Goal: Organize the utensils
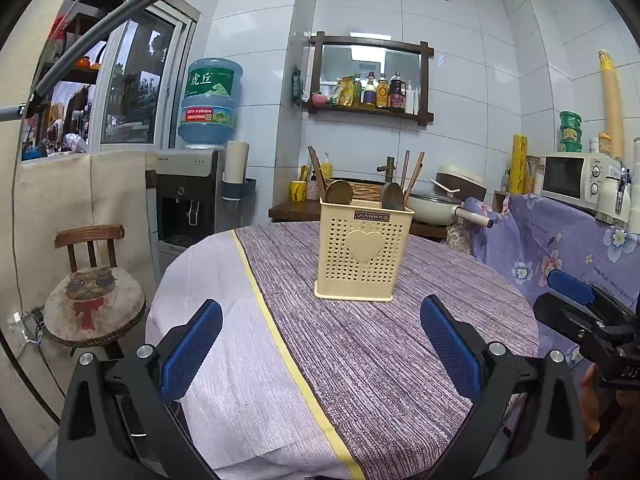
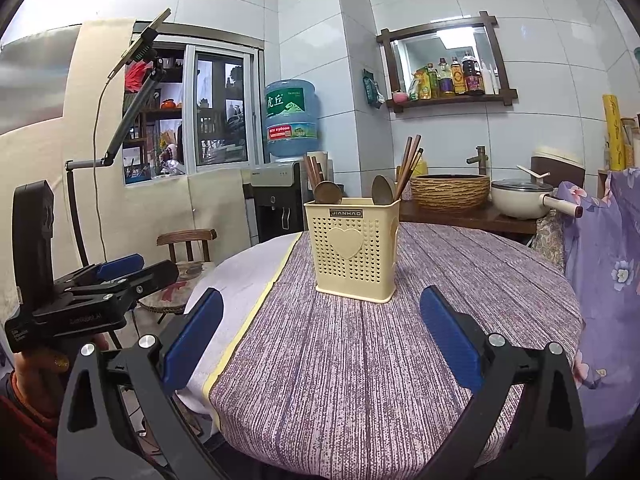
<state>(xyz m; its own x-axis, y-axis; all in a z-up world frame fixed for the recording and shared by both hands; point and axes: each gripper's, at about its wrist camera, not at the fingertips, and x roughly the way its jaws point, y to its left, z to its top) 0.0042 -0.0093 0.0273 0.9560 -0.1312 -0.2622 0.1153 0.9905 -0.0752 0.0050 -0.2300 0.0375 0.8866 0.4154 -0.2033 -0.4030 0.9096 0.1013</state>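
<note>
A cream perforated utensil holder [image 1: 363,254] with a heart on its front stands upright on the round table [image 1: 360,360]; it also shows in the right wrist view [image 2: 352,254]. Wooden spoons [image 1: 339,192] and chopsticks [image 1: 414,178] stand in it, spoons [image 2: 328,193] and chopsticks [image 2: 408,160] in two groups. My left gripper [image 1: 320,344] is open and empty, short of the holder. My right gripper [image 2: 320,340] is open and empty, also short of it. Each gripper shows in the other's view, the right one [image 1: 576,296] and the left one [image 2: 112,272].
A small wooden chair [image 1: 94,304] stands left of the table. A water dispenser [image 1: 192,196] is behind it. A counter at the back holds a woven basin [image 2: 450,192] and a pot [image 2: 520,198]. A purple floral cloth [image 1: 560,248] hangs at the right.
</note>
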